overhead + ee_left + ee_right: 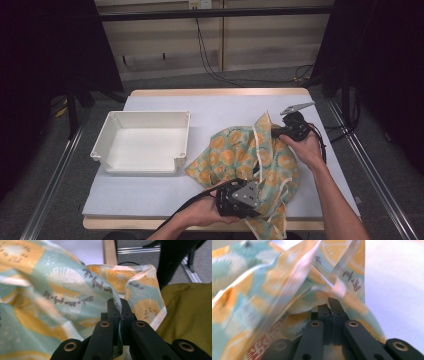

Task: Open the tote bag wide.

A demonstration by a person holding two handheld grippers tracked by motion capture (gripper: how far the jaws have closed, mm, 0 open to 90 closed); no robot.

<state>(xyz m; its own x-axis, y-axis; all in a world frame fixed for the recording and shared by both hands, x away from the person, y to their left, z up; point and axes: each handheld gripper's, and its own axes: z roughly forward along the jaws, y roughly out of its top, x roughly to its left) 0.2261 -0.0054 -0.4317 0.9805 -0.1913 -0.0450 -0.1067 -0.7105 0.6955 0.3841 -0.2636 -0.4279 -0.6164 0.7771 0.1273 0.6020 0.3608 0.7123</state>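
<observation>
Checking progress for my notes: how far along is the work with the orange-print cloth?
Done: both grips are made. The left hand-held gripper and right hand-held gripper are each shut on the orange-print cloth. In hand: it hangs bunched between them. Left: it is not yet flat or folded, and the white tray is empty.

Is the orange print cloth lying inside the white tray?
No, the cloth lies on the table right of the white tray.

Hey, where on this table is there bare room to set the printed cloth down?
Bare: the table strip beyond the white tray, the near-left corner before it, and inside the tray. Crowded: the right half, under the printed cloth.
</observation>
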